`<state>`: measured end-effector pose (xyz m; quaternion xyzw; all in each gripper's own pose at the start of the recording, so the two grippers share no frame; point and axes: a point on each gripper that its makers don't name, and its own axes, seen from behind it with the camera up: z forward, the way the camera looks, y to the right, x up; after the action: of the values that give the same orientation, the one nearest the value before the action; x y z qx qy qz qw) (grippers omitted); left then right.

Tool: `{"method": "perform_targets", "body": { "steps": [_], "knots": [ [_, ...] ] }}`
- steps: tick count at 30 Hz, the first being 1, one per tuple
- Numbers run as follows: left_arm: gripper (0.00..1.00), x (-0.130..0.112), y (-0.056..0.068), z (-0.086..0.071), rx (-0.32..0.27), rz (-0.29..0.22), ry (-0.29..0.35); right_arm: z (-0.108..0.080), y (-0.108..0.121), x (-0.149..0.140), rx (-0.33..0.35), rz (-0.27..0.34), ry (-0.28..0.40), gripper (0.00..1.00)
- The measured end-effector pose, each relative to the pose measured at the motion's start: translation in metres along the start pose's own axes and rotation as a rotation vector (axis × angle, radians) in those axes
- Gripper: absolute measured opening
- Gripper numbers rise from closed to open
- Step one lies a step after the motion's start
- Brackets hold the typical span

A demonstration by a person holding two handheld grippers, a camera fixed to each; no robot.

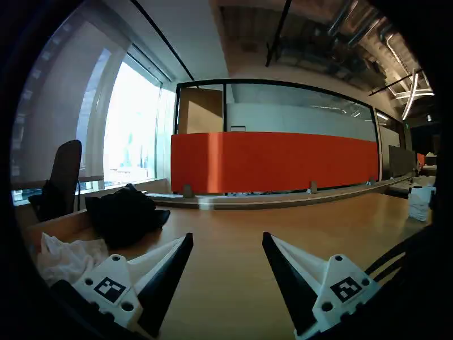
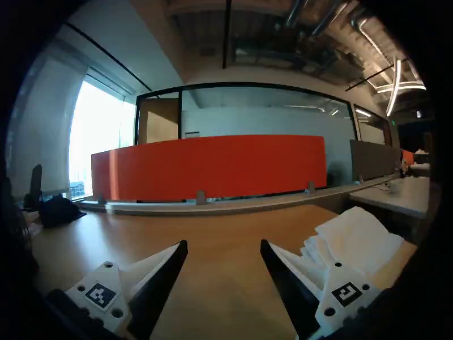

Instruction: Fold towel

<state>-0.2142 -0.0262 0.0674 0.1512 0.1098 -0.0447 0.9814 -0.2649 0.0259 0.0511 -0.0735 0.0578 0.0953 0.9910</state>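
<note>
crumpled towel (image 1: 71, 258) lies just left of the open left gripper (image 1: 226, 234), likely nearer; right gripper (image 2: 223, 242) open too, empty

Crumpled white cloth (image 1: 71, 258) part-hidden behind left fingers (image 1: 136, 272) (edge cuts rest); folded towel stack (image 2: 357, 238) behind right fingers (image 2: 308, 275).

The towel stack (image 2: 359, 241) is white, the divider (image 1: 272, 161) orange, the bag (image 1: 122, 214) black.

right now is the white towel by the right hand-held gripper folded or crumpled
Folded: the white towel lies flat in stacked layers with straight edges.
</note>
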Motion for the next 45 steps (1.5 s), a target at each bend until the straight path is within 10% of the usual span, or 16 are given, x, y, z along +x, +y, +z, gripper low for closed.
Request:
{"method": "perform_targets", "body": {
  "steps": [45],
  "knots": [
    [0.9,0.0,0.0,-0.001,0.0,0.0,0.0,-0.007,-0.014,0.0,0.012,-0.057,0.02,1.0]
  ]
}}
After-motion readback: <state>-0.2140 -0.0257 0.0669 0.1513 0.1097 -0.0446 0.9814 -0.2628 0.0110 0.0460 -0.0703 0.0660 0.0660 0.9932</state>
